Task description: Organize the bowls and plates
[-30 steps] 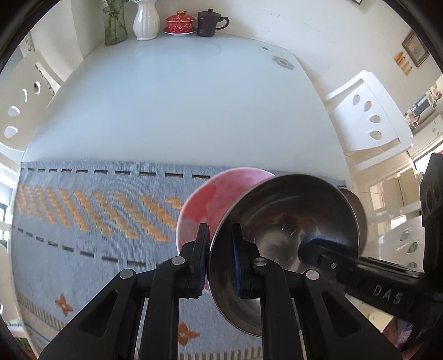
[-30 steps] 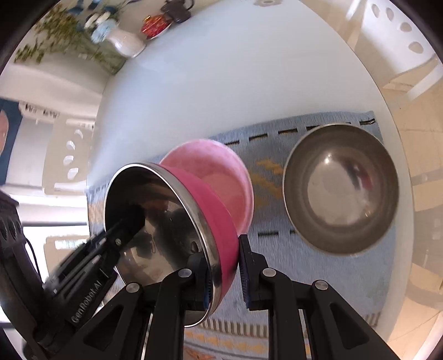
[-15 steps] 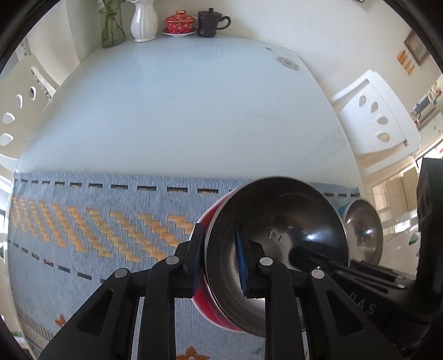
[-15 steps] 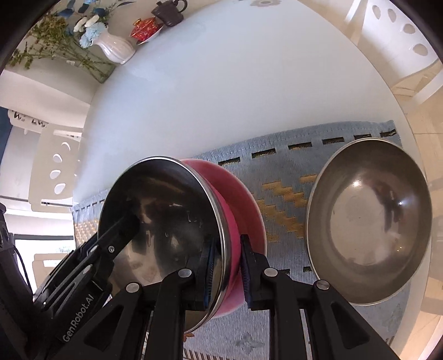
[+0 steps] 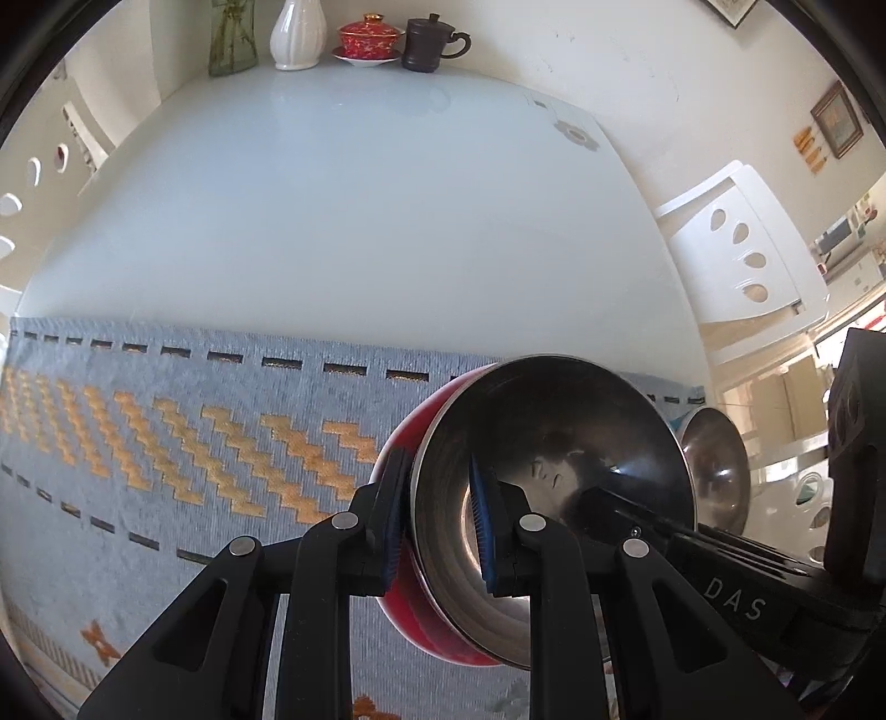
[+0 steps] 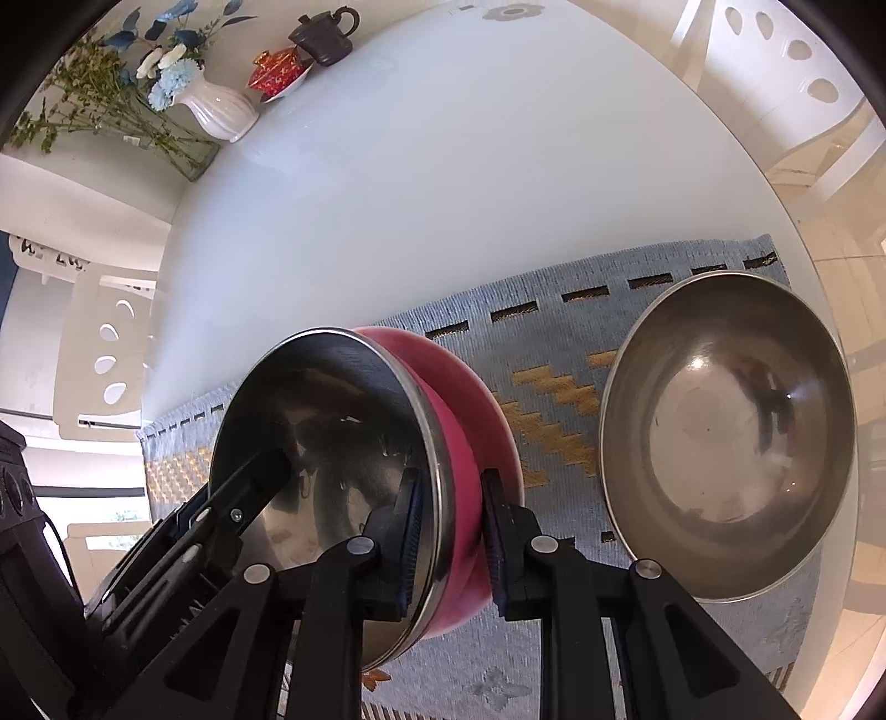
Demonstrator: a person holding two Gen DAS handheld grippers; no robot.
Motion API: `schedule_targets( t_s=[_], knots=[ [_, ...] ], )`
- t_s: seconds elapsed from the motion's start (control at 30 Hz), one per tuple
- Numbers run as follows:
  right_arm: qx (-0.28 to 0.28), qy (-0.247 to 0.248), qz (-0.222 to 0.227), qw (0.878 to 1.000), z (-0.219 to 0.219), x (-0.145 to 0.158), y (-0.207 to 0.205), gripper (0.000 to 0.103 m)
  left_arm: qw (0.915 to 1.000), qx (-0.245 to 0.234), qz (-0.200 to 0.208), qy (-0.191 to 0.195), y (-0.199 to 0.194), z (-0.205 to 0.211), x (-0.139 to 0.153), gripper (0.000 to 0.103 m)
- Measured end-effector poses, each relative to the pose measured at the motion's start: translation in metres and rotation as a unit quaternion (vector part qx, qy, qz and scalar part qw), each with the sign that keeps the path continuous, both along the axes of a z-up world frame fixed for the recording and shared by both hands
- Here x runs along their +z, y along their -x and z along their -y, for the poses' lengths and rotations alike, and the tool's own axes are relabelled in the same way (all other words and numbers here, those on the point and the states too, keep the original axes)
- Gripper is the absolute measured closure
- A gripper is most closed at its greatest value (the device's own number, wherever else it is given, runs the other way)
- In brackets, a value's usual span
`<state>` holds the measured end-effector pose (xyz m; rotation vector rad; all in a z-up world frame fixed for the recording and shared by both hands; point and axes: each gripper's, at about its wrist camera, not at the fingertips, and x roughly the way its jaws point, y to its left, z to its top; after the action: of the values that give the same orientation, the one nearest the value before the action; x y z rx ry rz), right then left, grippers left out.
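Note:
A red bowl with a steel lining (image 5: 554, 471) (image 6: 332, 443) hangs tilted, low over the blue woven mat (image 5: 166, 443). Its red wall rests in or just over a pink bowl (image 6: 482, 399); I cannot tell whether they touch. My left gripper (image 5: 437, 498) pinches the bowl's left rim, one pad outside on the red and one inside on the steel. My right gripper (image 6: 451, 498) grips the opposite rim the same way, and its jaws are opening slightly with the wall still between the pads. A larger plain steel bowl (image 6: 725, 443) (image 5: 714, 471) sits on the mat to the right.
The white table (image 5: 360, 221) stretches beyond the mat. At its far edge stand a glass vase (image 5: 232, 39), a white vase (image 5: 299, 33), a red lidded cup (image 5: 370, 39) and a dark mug (image 5: 429, 44). White chairs (image 5: 742, 249) flank the table.
The red bowl has come down onto the pink bowl, which it now mostly covers in the left wrist view. Both grippers' pads stand a little wider on the rim than before.

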<state>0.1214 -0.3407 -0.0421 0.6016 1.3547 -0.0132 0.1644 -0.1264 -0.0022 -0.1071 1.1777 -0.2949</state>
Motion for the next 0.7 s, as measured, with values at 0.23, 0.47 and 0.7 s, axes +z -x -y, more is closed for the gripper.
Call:
schedule_targets(
  t_s=[0.23,0.47,0.7],
  knots=[
    [-0.016,-0.035,0.003,0.999,0.003,-0.002,0.001,0.078,0.9999,0.012,0.004,0.004,0.004,-0.005,0.004,0.086],
    [-0.019,-0.034,-0.001,0.999,0.002,-0.002,0.003,0.076,0.9998,0.015,0.012,-0.002,0.006,-0.004,0.009,0.085],
    [-0.02,-0.049,0.0,0.999,0.008,-0.002,0.006,0.076,0.9997,0.019,0.015,-0.005,0.007,-0.002,0.013,0.083]
  ],
)
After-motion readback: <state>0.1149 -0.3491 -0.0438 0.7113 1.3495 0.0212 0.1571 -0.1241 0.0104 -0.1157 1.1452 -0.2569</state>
